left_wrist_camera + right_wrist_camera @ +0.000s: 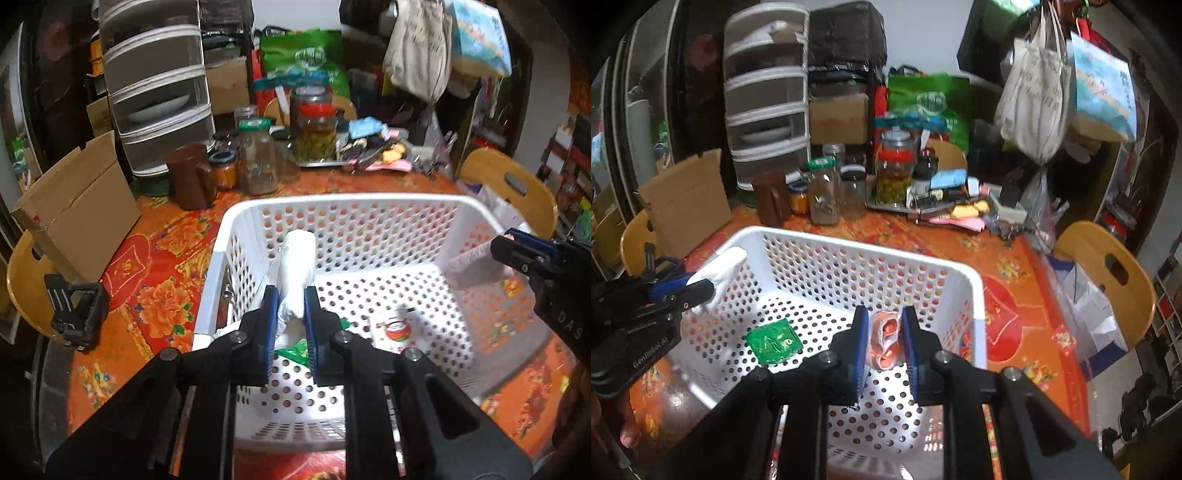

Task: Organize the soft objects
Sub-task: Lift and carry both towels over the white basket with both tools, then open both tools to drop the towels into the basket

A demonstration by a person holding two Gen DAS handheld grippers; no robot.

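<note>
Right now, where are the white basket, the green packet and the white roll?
white basket [964, 275], right wrist view, far rim.
green packet [774, 341], right wrist view, its middle.
white roll [299, 258], left wrist view, upper part.

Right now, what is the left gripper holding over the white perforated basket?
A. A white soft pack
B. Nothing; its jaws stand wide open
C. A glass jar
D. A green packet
A: in the left wrist view the left gripper is clamped on a white soft pack above the white basket, while the green packet lies on the basket floor.
</note>
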